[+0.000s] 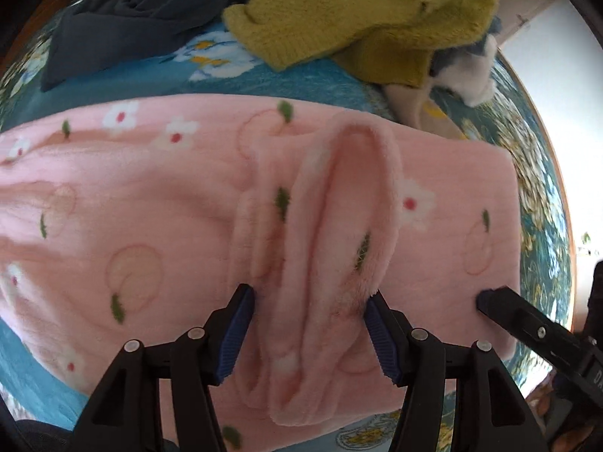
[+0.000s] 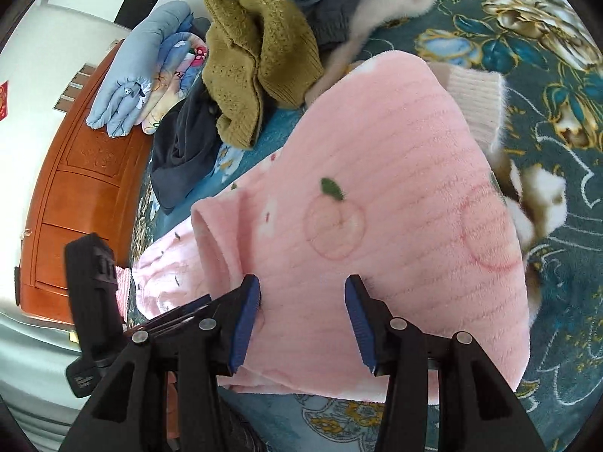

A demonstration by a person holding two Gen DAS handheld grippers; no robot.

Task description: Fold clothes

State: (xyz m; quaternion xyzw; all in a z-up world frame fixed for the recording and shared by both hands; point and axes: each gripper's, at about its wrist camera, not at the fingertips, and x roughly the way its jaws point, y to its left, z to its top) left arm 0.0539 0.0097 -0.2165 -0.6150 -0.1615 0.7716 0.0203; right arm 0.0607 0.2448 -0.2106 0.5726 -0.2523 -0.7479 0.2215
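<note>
We saw the pink fleece [image 1: 150, 196] spread flat across the bed [image 1: 264, 79], printed with peaches and small flowers, most likely laid out so its edges could be brought over in folds. A sleeve [image 1: 339, 207] of the same fleece stood up from it in a loose roll. The left gripper [image 1: 309, 331] had that roll between its jaws, pads touching the pile on both sides, so we read it as holding the sleeve, lifted clear of the body, probably to lay it inward. How firm the pinch was we could not tell.

The right gripper [image 2: 302, 324] sat over the near part of the fleece [image 2: 377, 207] with jaws part-open and nothing pinched. The pads [image 2: 247, 324] just rested against the flat fabric. In the left view its fingertip [image 1: 486, 297] met the fleece near the right edge, perhaps to pin the body while the sleeve moved, perhaps only resting there.

Behind the fleece lay the unfolded pile: an olive sweater [image 1: 339, 11], a dark garment [image 1: 132, 11] and a white fuzzy piece [image 1: 478, 75], all heaped out of the working area. A stack of folded blue bedding [image 2: 139, 75] sat by the wooden headboard [image 2: 83, 196].

We judged the fold as early: body flat, one sleeve up, no layer yet doubled. Fleece is thick and springy, so the sleeve might spring back once let go.
</note>
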